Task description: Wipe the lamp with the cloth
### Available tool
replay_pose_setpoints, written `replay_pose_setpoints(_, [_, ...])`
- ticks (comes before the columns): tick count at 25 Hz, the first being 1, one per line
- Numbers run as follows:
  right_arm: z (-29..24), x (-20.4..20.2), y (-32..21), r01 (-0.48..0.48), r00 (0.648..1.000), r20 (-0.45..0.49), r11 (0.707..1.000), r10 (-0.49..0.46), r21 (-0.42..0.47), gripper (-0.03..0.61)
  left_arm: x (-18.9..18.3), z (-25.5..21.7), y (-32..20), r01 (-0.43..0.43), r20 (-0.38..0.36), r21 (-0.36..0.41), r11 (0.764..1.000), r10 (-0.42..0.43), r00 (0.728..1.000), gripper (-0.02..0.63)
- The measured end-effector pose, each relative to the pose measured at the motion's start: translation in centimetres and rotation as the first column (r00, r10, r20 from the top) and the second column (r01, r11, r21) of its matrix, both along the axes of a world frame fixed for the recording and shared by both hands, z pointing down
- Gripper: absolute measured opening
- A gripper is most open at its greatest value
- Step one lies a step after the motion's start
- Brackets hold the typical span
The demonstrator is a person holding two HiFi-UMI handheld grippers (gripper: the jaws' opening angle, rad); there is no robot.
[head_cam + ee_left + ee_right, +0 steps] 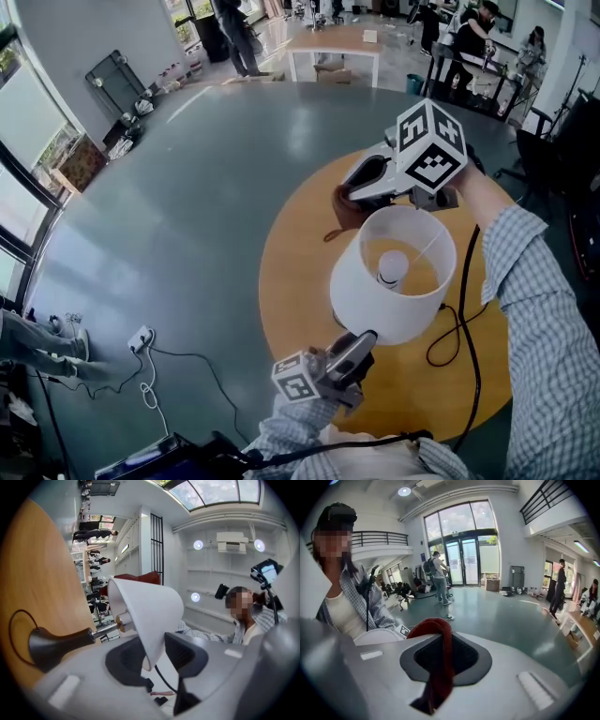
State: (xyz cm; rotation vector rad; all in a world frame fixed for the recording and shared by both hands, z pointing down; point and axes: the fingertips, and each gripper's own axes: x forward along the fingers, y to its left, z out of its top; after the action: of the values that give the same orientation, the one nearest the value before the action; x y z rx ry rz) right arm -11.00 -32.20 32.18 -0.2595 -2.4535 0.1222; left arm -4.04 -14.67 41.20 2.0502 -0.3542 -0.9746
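A lamp with a white shade [375,291] stands on the round wooden table [300,272]; its bulb [392,265] shows inside the shade. My left gripper [361,342] comes from the near side and is shut on the shade's lower rim [150,616]. In the left gripper view the dark lamp base [51,644] and metal stem lie to the left. My right gripper [349,197] hovers just beyond the shade's far side, shut on a dark red cloth [349,214] that hangs between its jaws [440,653].
The lamp's black cord [459,328] loops over the table's right part. On the grey floor at the left lies a white power strip [141,337] with a cable. A white table [333,47] and people stand far back.
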Motion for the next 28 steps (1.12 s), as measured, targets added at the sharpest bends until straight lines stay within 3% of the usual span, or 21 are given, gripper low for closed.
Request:
replay_pose_setpoints(3, [-0.4, -1.6, 2.3, 0.125, 0.991, -0.044, 0.991, -0.124, 0.044, 0.049, -0.4, 0.2, 0.1, 0.003, -0.004, -0.004, 1.0, -0.003, 1.0, 0.123])
replay_pose_setpoints(8, [-0.7, -2.6, 5.2, 0.289, 0.951, -0.163, 0.944, -0.264, 0.157, 0.049, -0.3, 0.2, -0.3, 0.008, -0.008, -0.006, 1.0, -0.008, 1.0, 0.123])
replay_pose_setpoints(14, [-0.8, -3.2, 10.1, 0.463, 0.88, -0.27, 0.837, -0.392, 0.293, 0.049, -0.1, 0.3, -0.4, 0.011, -0.003, -0.012, 1.0, -0.011, 1.0, 0.123])
replay_pose_setpoints(19, [-2.3, -3.0, 14.3, 0.481, 0.875, -0.249, 0.798, -0.415, 0.362, 0.049, -0.6, 0.5, -0.4, 0.012, 0.003, -0.016, 1.0, -0.012, 1.0, 0.124])
replay_pose_setpoints(28, [-3.9, 0.7, 19.2, 0.377, 0.924, -0.138, 0.795, -0.356, 0.475, 0.049, -1.0, 0.6, -0.5, 0.002, 0.01, -0.024, 1.0, -0.002, 1.0, 0.124])
